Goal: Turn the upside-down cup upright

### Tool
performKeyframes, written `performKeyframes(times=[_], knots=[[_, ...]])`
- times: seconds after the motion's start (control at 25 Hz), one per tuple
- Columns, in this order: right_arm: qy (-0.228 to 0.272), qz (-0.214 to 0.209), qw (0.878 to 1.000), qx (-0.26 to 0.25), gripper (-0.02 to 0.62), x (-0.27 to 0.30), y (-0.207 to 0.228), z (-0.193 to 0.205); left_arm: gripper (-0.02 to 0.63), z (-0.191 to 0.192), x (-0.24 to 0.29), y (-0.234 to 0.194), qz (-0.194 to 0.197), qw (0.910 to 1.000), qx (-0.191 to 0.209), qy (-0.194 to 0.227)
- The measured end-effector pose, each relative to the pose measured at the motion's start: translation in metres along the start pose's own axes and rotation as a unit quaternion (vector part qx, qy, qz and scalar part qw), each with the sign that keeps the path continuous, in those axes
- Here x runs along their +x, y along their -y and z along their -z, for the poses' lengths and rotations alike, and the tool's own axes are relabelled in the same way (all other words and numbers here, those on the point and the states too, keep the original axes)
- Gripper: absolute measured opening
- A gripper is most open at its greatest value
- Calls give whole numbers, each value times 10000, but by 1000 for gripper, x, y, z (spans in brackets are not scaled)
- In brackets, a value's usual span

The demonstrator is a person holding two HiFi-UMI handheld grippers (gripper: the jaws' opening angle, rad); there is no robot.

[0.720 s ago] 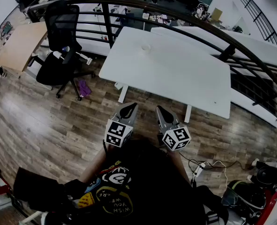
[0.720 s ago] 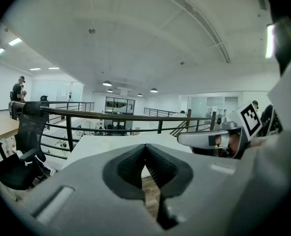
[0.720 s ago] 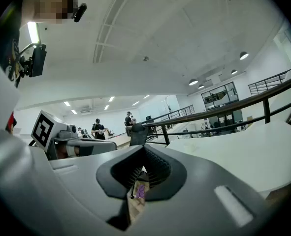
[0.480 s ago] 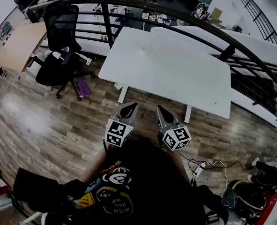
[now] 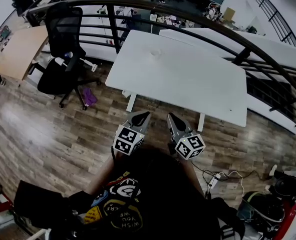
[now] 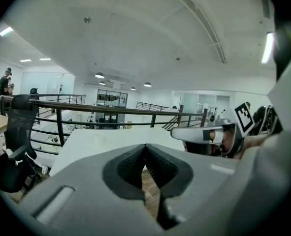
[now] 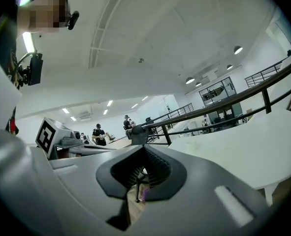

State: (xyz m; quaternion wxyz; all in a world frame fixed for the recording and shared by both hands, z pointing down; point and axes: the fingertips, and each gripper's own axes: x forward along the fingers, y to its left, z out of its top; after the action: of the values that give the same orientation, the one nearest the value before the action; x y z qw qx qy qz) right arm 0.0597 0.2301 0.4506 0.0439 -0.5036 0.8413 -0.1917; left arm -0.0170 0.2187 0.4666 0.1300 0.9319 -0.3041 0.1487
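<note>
A small white cup sits on the far left part of the white table; it is too small and pale to tell which way up it stands. Both grippers are held close to the person's body, well short of the table's near edge. My left gripper is shut with nothing in it, and its dark pads meet in the left gripper view. My right gripper is also shut and empty, jaws touching in the right gripper view. Each gripper shows in the other's view as a marker cube.
A black office chair stands left of the table, with a wooden desk beyond it. A dark curved railing runs behind the table. A purple item lies on the wood floor. Cables and a power strip lie at right.
</note>
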Motion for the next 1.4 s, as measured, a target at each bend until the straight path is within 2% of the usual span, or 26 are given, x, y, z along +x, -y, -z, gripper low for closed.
performKeyframes(times=[0.16,0.28,0.52,0.68,0.96,1.16,1.24,1.4], knots=[[81,-316,9986,426,-3,18,-11,3,5,6,-2,-4,221,9997,25,-121],[-93,-378,9991,180,-3,32,-18,9,5,6,-12,-15,191,9997,138,-84],[-187,-601,9966,-530,-3,57,-44,15,5,11,-31,-41,130,9999,-34,102],[-261,-435,9977,-443,-3,83,-39,18,5,14,-28,-65,28,9998,-169,95],[-639,-187,9978,-24,-3,113,9,32,5,14,12,-98,-65,9991,-416,-94],[-858,-155,9962,-61,-3,146,59,36,5,1,71,-128,-90,9987,-487,-111],[-908,-176,9957,-82,-3,157,82,36,5,-5,99,-138,-122,9991,-366,-146],[-860,-230,9960,42,-3,178,132,35,5,-11,152,-146,-107,9994,155,-302]])
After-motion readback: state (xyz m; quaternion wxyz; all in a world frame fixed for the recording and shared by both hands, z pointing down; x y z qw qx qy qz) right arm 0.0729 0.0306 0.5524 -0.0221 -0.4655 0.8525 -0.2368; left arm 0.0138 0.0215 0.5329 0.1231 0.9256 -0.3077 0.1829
